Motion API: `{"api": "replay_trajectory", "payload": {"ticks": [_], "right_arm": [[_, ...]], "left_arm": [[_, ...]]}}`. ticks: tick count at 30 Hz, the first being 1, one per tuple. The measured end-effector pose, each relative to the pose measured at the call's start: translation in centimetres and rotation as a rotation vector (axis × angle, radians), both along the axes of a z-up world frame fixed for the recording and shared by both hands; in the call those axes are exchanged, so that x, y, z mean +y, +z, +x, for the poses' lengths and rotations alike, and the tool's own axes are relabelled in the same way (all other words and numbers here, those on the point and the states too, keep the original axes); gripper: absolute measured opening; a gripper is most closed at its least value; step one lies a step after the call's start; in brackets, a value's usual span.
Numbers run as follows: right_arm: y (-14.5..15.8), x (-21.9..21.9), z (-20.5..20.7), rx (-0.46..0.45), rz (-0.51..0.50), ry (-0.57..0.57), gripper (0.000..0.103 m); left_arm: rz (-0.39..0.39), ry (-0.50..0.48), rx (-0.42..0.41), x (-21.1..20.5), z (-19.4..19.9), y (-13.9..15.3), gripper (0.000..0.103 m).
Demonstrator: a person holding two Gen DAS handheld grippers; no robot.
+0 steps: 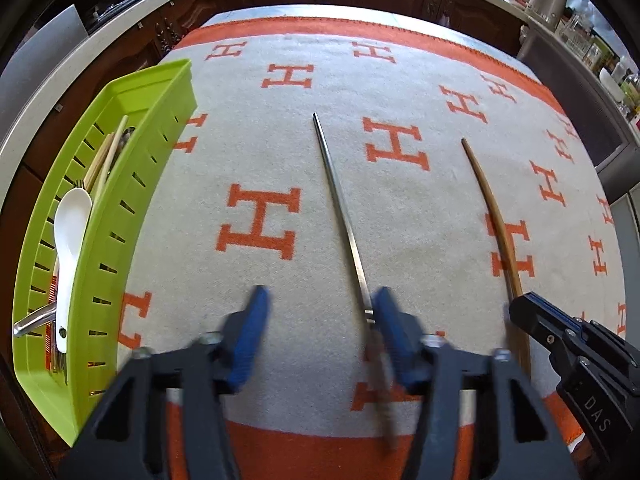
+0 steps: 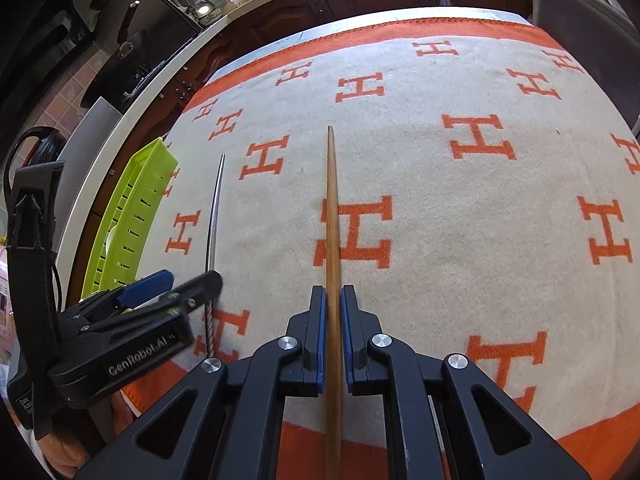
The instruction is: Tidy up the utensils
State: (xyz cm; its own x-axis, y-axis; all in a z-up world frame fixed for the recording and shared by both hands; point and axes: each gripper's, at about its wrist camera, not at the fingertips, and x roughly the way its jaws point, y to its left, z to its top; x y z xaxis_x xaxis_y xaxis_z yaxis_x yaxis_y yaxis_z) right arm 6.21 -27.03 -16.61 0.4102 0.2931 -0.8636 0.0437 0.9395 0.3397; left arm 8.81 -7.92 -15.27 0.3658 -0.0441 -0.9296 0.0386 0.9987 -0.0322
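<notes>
here, slim tapered wooden chopstick [image 2: 332, 208] pinched in closed right claw [image 2: 333, 292]; left claw [image 1: 318, 300] part-open around metal chopstick [image 1: 338, 208]

— What do your tools look like?

— My left gripper [image 1: 318, 300] is black plastic with blue pads [image 1: 252, 320] on its two fingers and round silver screws [image 1: 212, 337] at the finger joints. My right gripper [image 2: 333, 300] is built the same: black frame, blue pads [image 2: 319, 340], silver screws [image 2: 287, 343], triangular cut-outs in the arms.

— Any markings?

— White lettering. "GenRobot.AI" runs along the side of my left one, "DAS" along my right. A black strap [image 2: 30, 248] and a thin black cable hang behind my left one.
</notes>
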Motion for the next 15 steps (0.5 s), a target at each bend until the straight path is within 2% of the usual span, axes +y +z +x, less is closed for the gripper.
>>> {"api": "replay_trajectory", "payload": {"ticks": [1, 2, 7, 11, 15], "right_arm": [[0.0, 0.0, -0.1, 0.002, 0.003, -0.002, 0.007], [0.0, 0.0, -0.2, 0.003, 0.005, -0.005, 0.007], [0.1, 0.0, -0.4, 0.005, 0.004, -0.011, 0.007], [0.4, 0.3, -0.5, 0.000, -0.003, -0.013, 0.007], [1.5, 1.2, -0.9, -0.027, -0.009, -0.008, 0.007]], "left_arm": [[-0.009, -0.002, -0.003, 0.4, 0.0, 0.0, 0.012], [-0.033, -0.004, -0.001, 0.8, -0.1, 0.0, 0.006], [-0.112, -0.002, -0.009, 2.5, -0.5, 0.1, 0.004], [-0.124, 0.007, -0.031, 3.7, -1.1, 0.5, 0.004], [-0.128, 0.042, -0.097, 5.9, -1.4, 2.1, 0.004]]}}
